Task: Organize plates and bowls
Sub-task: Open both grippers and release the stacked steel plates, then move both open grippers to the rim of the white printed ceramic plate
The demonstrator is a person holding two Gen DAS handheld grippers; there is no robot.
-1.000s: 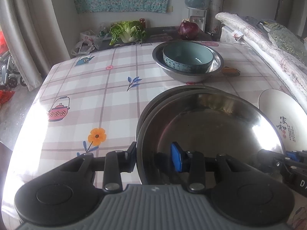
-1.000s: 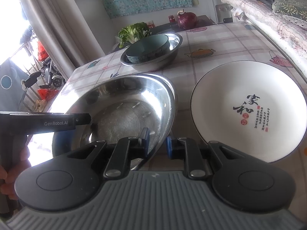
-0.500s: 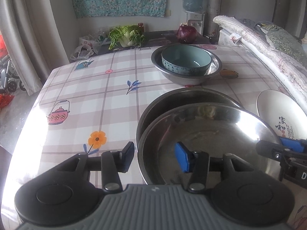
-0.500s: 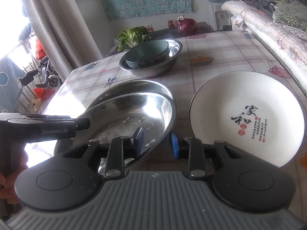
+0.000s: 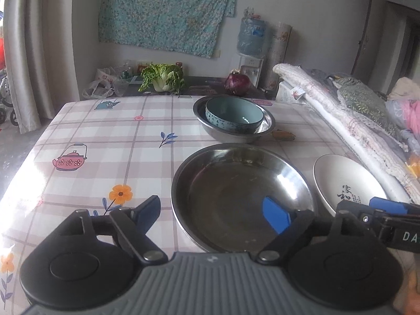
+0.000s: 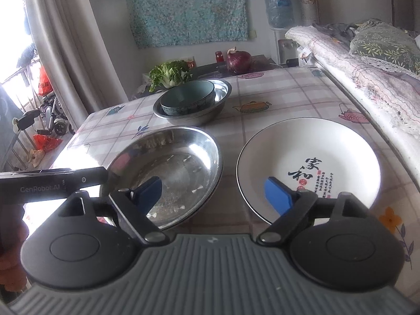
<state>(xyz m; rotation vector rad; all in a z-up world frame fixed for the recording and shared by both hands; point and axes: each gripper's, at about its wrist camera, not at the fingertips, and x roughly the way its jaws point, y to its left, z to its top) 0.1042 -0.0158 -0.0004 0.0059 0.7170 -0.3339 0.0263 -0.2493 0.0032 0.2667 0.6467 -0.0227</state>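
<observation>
- Left wrist view: the left hand-held gripper (image 5: 211, 214) is spread wide with nothing between its fingers, one finger over the checked surface (image 5: 110, 141), the blue-padded one over the steel plate (image 5: 241, 197).
- The steel plate lies flat on the surface, right in front of the gripper; whether it is one plate or a stack can't be made out from here.
- Beyond it, near the far edge, a steel bowl (image 5: 233, 134) holds a teal bowl (image 5: 233, 116) nested inside.
- To the right of the steel plate, just beside it, sits the white plate (image 5: 349, 183) with black characters; the tip of the right hand-held gripper (image 5: 380, 212) pokes in at the right edge, in front of that white plate.
- A cabbage (image 5: 162, 77) and a red onion (image 5: 237, 84) sit on the dark stand behind the surface.
- Right wrist view: the right hand-held gripper (image 6: 214, 194) is also spread wide and holding nothing, its left finger over the steel plate (image 6: 170, 173), its right one over the white plate (image 6: 309, 165).
- A second rim shows under the steel plate's right edge, so it rests on another like it.
- The two plates lie side by side, close but apart.
- The left gripper's black arm (image 6: 52, 185) reaches in from the left, at the steel plate's near-left rim.
- The teal bowl (image 6: 187, 97) in the steel bowl (image 6: 194, 110) stands behind the plates.
</observation>
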